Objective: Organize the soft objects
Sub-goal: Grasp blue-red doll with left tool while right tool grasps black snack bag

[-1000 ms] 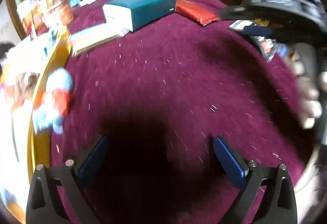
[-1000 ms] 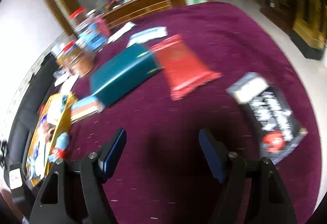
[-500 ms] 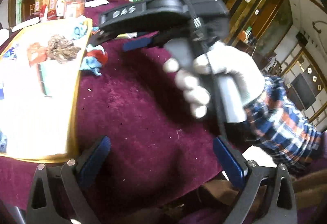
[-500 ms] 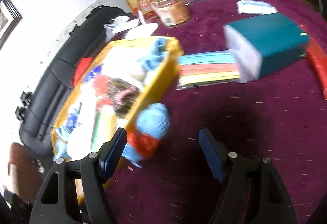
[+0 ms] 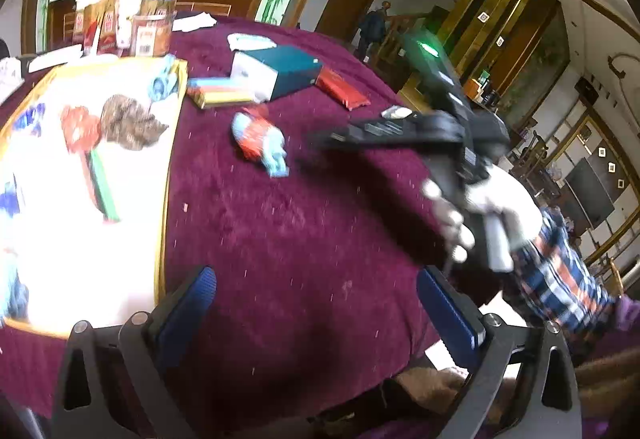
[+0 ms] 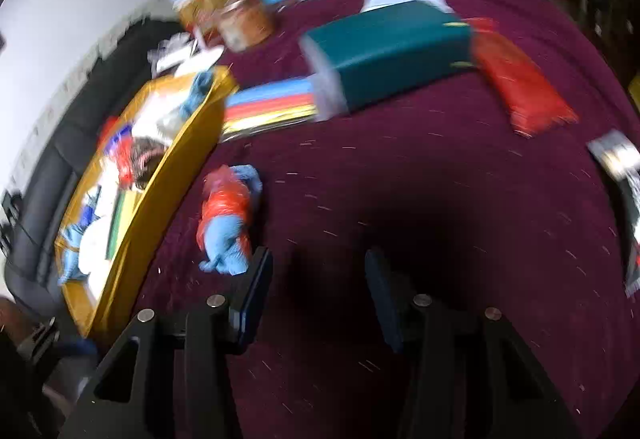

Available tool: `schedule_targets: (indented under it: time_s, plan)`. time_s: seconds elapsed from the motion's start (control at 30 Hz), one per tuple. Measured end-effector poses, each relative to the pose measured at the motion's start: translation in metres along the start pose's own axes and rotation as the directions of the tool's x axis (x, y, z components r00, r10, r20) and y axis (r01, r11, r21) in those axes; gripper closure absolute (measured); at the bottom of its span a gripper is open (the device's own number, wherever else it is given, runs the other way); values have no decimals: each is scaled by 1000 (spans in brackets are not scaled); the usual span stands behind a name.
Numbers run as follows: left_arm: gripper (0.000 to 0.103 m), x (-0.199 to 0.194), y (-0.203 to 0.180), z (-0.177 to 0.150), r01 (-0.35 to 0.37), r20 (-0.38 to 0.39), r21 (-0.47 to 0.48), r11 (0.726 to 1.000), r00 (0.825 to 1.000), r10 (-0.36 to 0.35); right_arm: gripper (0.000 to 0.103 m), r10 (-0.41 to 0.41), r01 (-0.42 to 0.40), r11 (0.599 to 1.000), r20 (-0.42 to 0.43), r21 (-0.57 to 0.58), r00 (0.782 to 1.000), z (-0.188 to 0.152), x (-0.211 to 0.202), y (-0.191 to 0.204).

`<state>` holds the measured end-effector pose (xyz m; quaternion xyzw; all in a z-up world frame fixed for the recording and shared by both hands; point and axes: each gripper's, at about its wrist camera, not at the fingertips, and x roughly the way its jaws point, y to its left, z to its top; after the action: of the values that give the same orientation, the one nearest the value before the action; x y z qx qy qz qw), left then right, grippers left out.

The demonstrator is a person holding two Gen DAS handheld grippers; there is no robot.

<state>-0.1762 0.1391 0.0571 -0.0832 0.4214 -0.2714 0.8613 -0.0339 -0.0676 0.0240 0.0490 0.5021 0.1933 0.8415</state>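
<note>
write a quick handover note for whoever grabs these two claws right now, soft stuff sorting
Left claw: open, empty, above the maroon tablecloth beside the yellow tray.
Right claw: open, empty, low over the cloth, just right of the blue and red plush toy.
Done: the tray already holds several soft items, including a brown fuzzy one.
Left: the plush lies on the cloth outside the tray, ungrasped; it probably goes in next. The teal box and red packet lie beyond it.
</note>
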Motion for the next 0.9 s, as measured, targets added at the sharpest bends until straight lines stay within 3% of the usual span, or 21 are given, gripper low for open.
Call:
schedule_targets:
  time_s: [0.13, 0.33, 0.47, 0.57, 0.6, 0.67, 0.7, 0.77, 0.8, 0.83, 0.9]
  plan:
    - [2, 21, -9, 31, -75, 25, 5, 997, 997, 75, 47, -24, 19, 999, 94, 51, 995, -15, -45, -41]
    - [2, 84, 2, 86, -186, 25, -80, 979, 982, 188, 34, -85, 47, 985, 230, 166, 969, -27, -103, -105]
    - [2, 138, 18, 109, -316, -44, -103, 943, 949, 313, 28, -155, 91, 968, 277, 233, 948, -32, -130, -150]
    - [1, 170, 28, 111, -356, -142, -114, 928, 930, 339, 21, -228, 150, 952, 291, 267, 929, -30, -139, -181]
    - [1, 174, 21, 111, -396, -107, -66, 916, 916, 388, 21, -250, 169, 946, 289, 276, 924, -28, -139, -191]
    - [1, 184, 12, 109, -430, -125, 10, 903, 895, 428, 21, -270, 186, 938, 283, 291, 920, -22, -137, -212]
    - [8, 185, 10, 108, -436, -123, 25, 900, 892, 435, 21, -275, 192, 937, 276, 293, 921, -18, -132, -219]
    - [34, 179, 6, 106, -423, -104, 49, 905, 899, 425, 21, -280, 208, 937, 247, 279, 928, -9, -120, -231]
    - [52, 175, 6, 107, -421, -104, 51, 906, 900, 424, 21, -282, 219, 939, 233, 264, 931, -5, -113, -233]
    - [64, 168, 10, 108, -379, -112, 27, 925, 918, 379, 21, -286, 232, 942, 217, 242, 933, 0, -105, -234]
    - [64, 160, 17, 107, -323, -128, -29, 946, 940, 317, 21, -300, 263, 943, 186, 202, 935, 8, -90, -232]
